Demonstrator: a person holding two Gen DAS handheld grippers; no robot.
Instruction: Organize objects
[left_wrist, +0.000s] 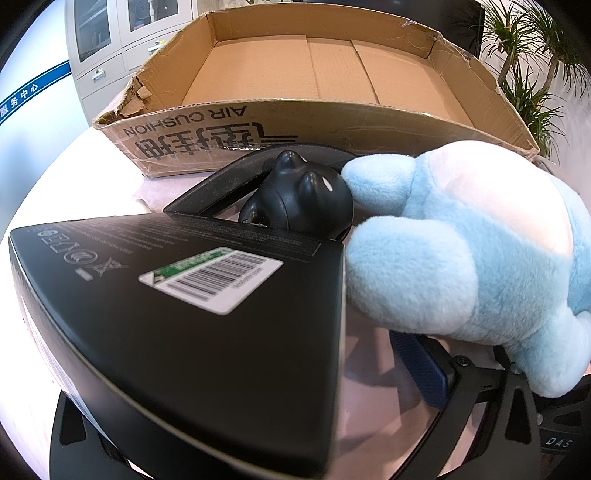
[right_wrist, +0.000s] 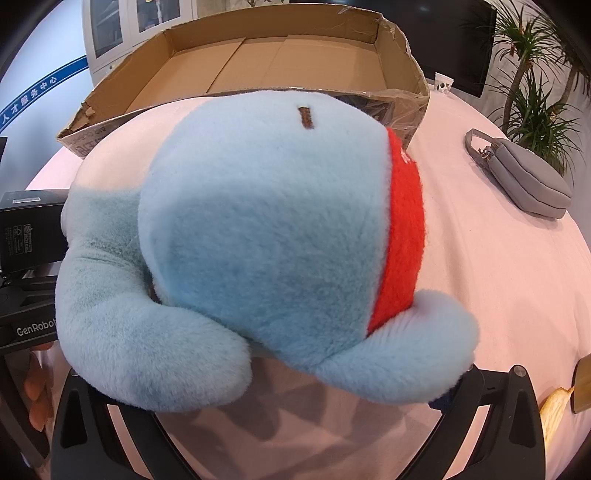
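My left gripper (left_wrist: 280, 369) is shut on a black carton (left_wrist: 192, 314) with a barcode label, held above the pink table. My right gripper (right_wrist: 273, 373) is shut on a light blue plush toy (right_wrist: 258, 229) with a red band, which fills the right wrist view and shows at right in the left wrist view (left_wrist: 472, 251). The black carton shows at the left edge of the right wrist view (right_wrist: 29, 229). An open, empty cardboard box (left_wrist: 317, 74) stands just beyond both grippers; it also shows in the right wrist view (right_wrist: 266, 59).
A small black figurine (left_wrist: 299, 192) sits on a dark curved tray (left_wrist: 221, 184) before the cardboard box. A grey pouch (right_wrist: 524, 173) lies on the table at right. A wooden item (right_wrist: 581, 384) is at the right edge. Plants and cabinets stand behind.
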